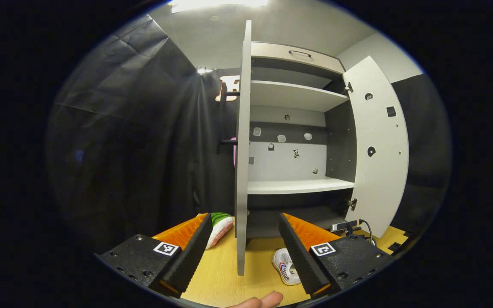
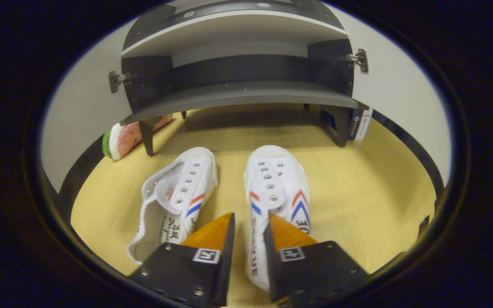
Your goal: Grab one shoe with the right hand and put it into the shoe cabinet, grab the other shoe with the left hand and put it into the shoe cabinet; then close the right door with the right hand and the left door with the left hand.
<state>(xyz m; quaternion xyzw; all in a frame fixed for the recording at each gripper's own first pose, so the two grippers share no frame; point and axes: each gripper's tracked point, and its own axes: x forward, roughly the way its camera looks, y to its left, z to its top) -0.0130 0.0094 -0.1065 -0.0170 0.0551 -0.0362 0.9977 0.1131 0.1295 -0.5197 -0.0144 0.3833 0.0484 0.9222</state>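
The right claw (image 2: 250, 222) is straddling the near wall of the right-hand shoe (image 2: 277, 188), narrowed, though grip is unclear. That shoe's long axis is running straight ahead toward the shoe cabinet (image 2: 238, 92). The left claw (image 1: 245, 222) is gaping wide, well away.

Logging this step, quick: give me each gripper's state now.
Left gripper: open, holding nothing, facing the open shoe cabinet.
Right gripper: fingers close around the side of the right-hand white shoe; a firm grip cannot be told.
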